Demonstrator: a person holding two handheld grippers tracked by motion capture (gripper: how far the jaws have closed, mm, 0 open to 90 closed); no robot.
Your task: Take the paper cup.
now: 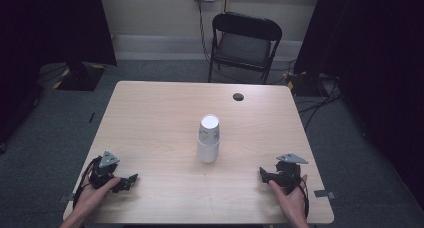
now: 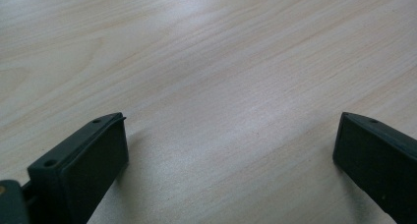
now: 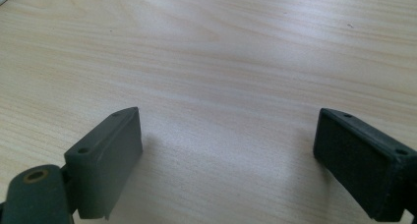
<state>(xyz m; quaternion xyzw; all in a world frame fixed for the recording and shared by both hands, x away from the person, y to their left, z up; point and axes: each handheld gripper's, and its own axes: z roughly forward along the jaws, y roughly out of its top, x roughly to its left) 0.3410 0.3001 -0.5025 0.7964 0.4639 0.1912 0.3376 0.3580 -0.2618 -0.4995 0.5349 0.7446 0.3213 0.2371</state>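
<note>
Two grippers rest at the near corners of a wooden table (image 1: 150,113), with a stack of white paper cups (image 1: 208,138) upside down in the middle.

The left gripper (image 1: 131,180) and the right gripper (image 1: 262,174) each lie on the tabletop in a hand, well apart from the cups. Both have their jaws spread wide over bare wood, holding nothing. A black folding chair (image 1: 245,43) stands beyond the far edge.

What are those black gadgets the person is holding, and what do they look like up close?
Two hand-held grippers, left gripper and right gripper, both black, each topped by a grey three-cornered plate with a black cable trailing back. Up close, each has two flat, blocky jaws with small screw holes. The forearms are bare, no sleeves.
</note>
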